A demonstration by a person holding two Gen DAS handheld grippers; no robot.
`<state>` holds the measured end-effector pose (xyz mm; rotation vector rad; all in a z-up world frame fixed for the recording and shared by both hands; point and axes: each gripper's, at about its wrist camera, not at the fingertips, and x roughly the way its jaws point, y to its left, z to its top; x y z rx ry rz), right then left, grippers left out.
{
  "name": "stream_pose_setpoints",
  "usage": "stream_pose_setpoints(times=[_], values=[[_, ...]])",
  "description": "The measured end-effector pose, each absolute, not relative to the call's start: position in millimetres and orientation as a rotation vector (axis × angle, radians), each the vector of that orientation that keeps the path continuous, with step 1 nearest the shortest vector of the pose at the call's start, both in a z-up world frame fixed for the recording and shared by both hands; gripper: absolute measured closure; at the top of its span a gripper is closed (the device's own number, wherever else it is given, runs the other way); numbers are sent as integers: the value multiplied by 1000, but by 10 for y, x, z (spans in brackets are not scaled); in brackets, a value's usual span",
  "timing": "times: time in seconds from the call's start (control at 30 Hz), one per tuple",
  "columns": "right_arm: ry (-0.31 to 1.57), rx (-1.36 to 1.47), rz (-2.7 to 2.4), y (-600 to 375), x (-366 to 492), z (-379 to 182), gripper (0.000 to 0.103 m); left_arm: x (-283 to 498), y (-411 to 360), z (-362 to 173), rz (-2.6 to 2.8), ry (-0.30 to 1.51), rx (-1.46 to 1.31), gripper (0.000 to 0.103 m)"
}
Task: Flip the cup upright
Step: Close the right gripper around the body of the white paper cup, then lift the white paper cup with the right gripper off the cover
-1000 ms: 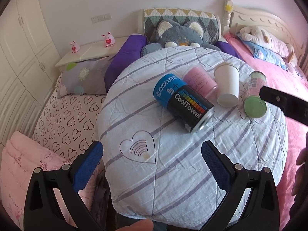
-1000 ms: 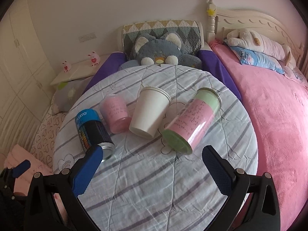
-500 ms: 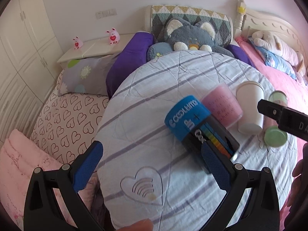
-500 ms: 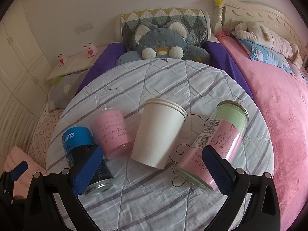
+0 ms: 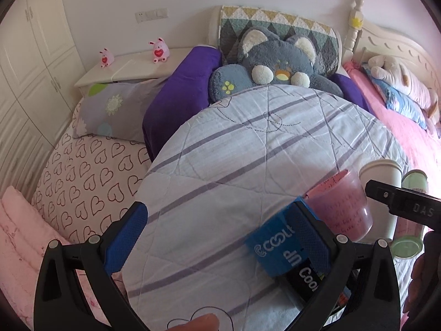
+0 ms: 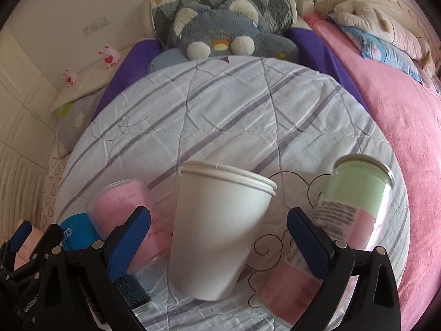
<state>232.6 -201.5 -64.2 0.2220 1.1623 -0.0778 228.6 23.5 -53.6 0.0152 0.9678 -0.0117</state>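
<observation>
Over the last second both grippers had come forward and down toward the row of containers, so that the white paper cup (image 6: 220, 229), earlier well ahead of the right gripper (image 6: 219, 231), now lay between its fingers (image 6: 129, 237), which stood released and wide apart, touching nothing that I could see. The left gripper (image 5: 220, 237) was likewise spread open, its right finger (image 5: 311, 237) in front of the blue-and-black CoolTowel can (image 5: 278, 251), whether touching it I could not tell. The cup lay on its side on the round desk (image 6: 220, 115) under a striped cloth, rim pointing away from the fingers, base toward them; its inside was hidden, so contents could not be judged. Just left of the fingers lay a clear cup with pink filling (image 6: 129, 209), and just right a clear jar (image 6: 344, 220) packed with pink and green material, also on its side. The likely trouble, in my judgement: thin paper walls would buckle if squeezed hard near the rim, the tapered side could slip out of the pads, and the fingers might knock the neighbours on either side, which would roll on the soft cloth. Beyond the desk sat a grey plush cat (image 6: 220, 33) on the bed.
</observation>
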Motion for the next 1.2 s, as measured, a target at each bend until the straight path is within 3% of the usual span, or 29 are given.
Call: stream_pose_setpoints(times=[0.13,0.47,0.87,1.2], values=[[1206,185,-99,-2017,2444,-701,27,2315,263,-531,-13,967,11,0],[1230,135,-51,-1955,2498,-699,28,2234,305,-474,-5,960,15,0],[1114,197,50,-1962,2234,-323,28,2009,298,-285,8,925,36,0],[1046,157,151,-1860,1329,-6,28,1553,274,-113,19,898,61,0]])
